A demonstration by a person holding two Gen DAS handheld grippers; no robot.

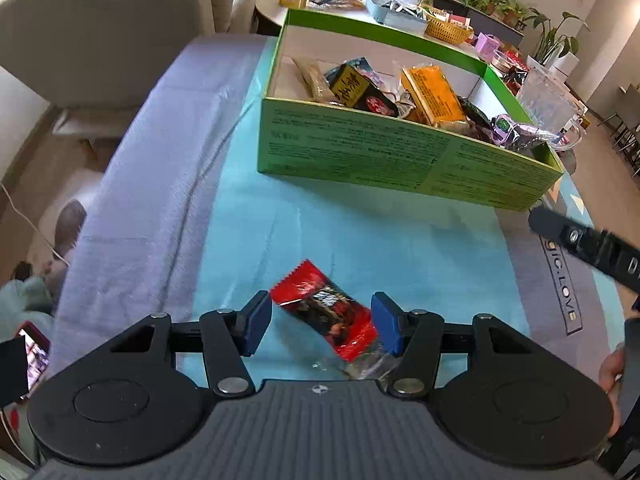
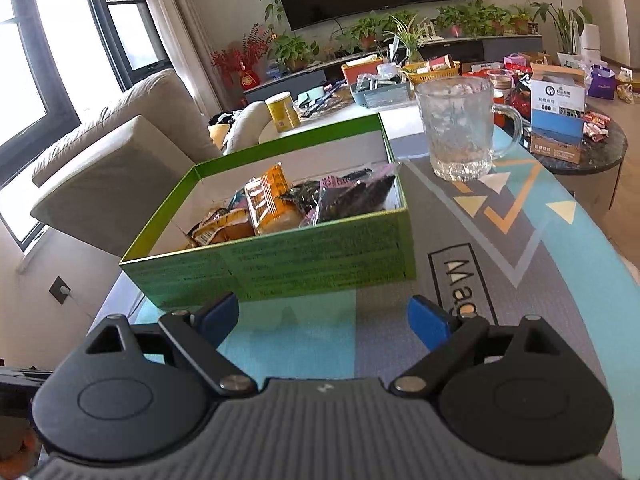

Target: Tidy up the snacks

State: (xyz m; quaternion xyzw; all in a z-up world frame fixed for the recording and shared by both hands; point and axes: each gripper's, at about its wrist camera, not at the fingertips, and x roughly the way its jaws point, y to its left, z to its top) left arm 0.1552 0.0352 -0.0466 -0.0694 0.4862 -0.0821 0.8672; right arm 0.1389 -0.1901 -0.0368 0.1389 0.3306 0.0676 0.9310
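Left wrist view: the left gripper (image 1: 322, 322) fills the lower part of the frame, its blue pads (image 1: 256, 326) spread apart with a red snack packet (image 1: 326, 310) lying between them on the teal cloth (image 1: 360, 240).
Left gripper contact: the right-hand pad looks to be touching the packet's lower right end; the left-hand pad stands just beside its upper left end. Whether the packet is pinched or only framed cannot be told.
Red snack packet: lies tilted, upper left to lower right; its clear crimped end at the bottom is partly hidden by the gripper body.
Green box (image 1: 400, 156): open, in the upper middle of the frame, well apart from the packet, holding an orange packet (image 1: 434, 96), a black and yellow packet (image 1: 352, 88) and a purple-labelled one (image 1: 508, 128) by its right corner.
Right edge of the left wrist view: a black part of the other gripper is cut off by the frame.
Right wrist view: the right gripper (image 2: 324, 320) has its blue pads (image 2: 430, 322) wide apart with nothing between them, hovering over the surface (image 2: 520, 280) just before the green box (image 2: 300, 264).
Glass mug (image 2: 460, 128): upright in the upper right, beside the box's far right corner.
Hard to make out: the snacks in the box overlap and their labels are blurred.
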